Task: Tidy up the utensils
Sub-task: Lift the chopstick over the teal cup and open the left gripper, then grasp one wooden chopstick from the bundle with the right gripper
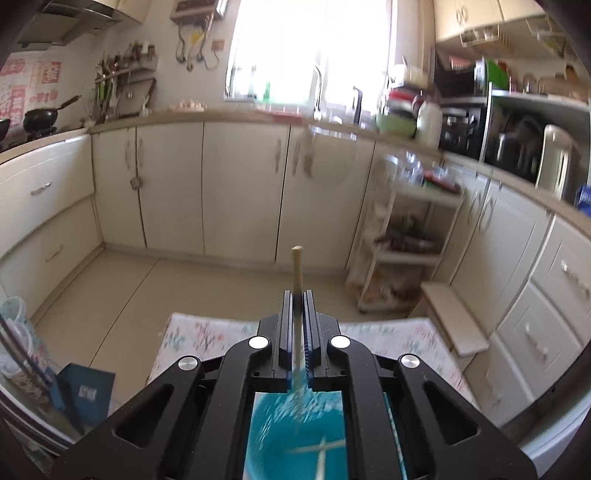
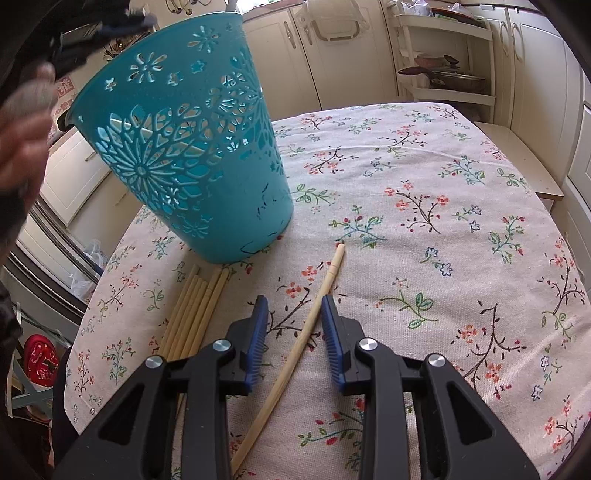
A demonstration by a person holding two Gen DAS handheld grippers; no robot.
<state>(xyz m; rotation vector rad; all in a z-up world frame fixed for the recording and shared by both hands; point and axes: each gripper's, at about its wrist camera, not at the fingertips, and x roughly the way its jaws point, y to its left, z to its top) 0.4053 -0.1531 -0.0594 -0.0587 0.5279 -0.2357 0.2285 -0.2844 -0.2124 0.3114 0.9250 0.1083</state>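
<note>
My left gripper point(image 1: 297, 295) is shut on a wooden chopstick point(image 1: 297, 267) and holds it upright over the teal perforated basket point(image 1: 295, 435); other chopsticks point(image 1: 321, 448) lie inside it. In the right wrist view the basket point(image 2: 184, 147) stands on the floral tablecloth point(image 2: 424, 206) at the left. My right gripper point(image 2: 294, 306) is open, low over the cloth, with a single chopstick point(image 2: 314, 314) lying between its fingers. A bundle of several chopsticks point(image 2: 195, 310) lies just left of it, in front of the basket.
The person's hand point(image 2: 22, 140) and the left gripper point(image 2: 88, 33) show above the basket's rim at the top left. Kitchen cabinets point(image 1: 240, 184) and a white shelf rack point(image 2: 447, 55) stand beyond the table. A blue box point(image 1: 85, 395) sits at the left.
</note>
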